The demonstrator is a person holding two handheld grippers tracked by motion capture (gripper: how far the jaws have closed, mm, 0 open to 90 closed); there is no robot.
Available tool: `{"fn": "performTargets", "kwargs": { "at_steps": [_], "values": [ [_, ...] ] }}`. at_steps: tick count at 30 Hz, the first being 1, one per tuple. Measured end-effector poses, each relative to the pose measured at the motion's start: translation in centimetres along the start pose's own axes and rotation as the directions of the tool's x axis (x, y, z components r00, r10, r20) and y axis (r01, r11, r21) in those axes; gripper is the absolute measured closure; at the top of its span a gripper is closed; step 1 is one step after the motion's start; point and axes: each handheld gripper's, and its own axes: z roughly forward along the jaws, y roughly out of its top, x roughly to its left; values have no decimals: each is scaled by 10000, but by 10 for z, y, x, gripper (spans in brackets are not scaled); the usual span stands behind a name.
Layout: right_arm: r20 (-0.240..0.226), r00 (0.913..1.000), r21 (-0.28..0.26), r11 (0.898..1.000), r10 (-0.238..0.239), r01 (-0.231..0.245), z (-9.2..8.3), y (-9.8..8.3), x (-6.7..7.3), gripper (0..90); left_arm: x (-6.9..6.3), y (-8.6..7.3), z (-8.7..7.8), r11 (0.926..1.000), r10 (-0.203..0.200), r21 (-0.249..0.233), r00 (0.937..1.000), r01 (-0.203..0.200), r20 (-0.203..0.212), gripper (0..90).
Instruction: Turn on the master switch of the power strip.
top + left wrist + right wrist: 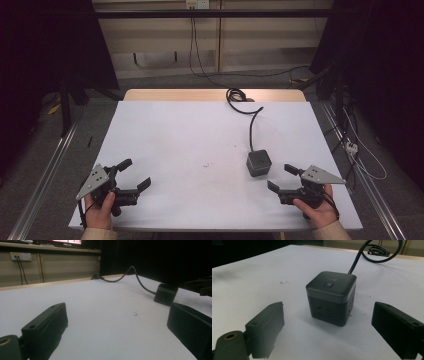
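Right hand-held gripper [327, 322] agape | cube socket [331, 297] upright (cable [362, 255] trailing away, seemingly)

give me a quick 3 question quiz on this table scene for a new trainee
1. True or false: the right gripper is shut on the black socket cube.
2. Which gripper is nearer the cube? A) left gripper B) right gripper C) both equally near
3. Fill in: the cube's black cable runs toward the ___ edge of the white table.

Key
1. False: its jaws stand open, with the cube ahead of them and untouched.
2. B
3. far: it ends in a coil there.
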Motion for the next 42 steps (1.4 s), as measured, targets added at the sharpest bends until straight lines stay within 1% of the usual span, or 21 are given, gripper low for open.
{"fn": "performTargets", "kwargs": {
  "at_steps": [12, 16, 19, 28, 42],
  "values": [
    [130, 9999, 52, 10000, 74, -75, -6, -3, -5, 108, 0, 0, -1, 10000, 17, 24, 10000, -17, -18, 30],
    [158, 9999, 89, 10000, 14, -16, -7, -4, -7, 111, 0, 0, -1, 10000, 11, 22, 10000, -11, -34, 30],
    [164, 9999, 147, 9999, -49, 46, -7, -4, -6, 112, 0, 0, -2, 10000, 41, 45, 10000, -41, -46, 30],
    [203, 9998, 143, 9999, -18, 15, -10, -5, -7, 118, 0, -1, -3, 10000, 53, 62, 10000, -52, -72, 30],
    [168, 9998, 144, 9999, -78, 75, -8, -4, -5, 122, 1, -1, -2, 10000, 40, 73, 9999, -40, -96, 30]
  ]
}}
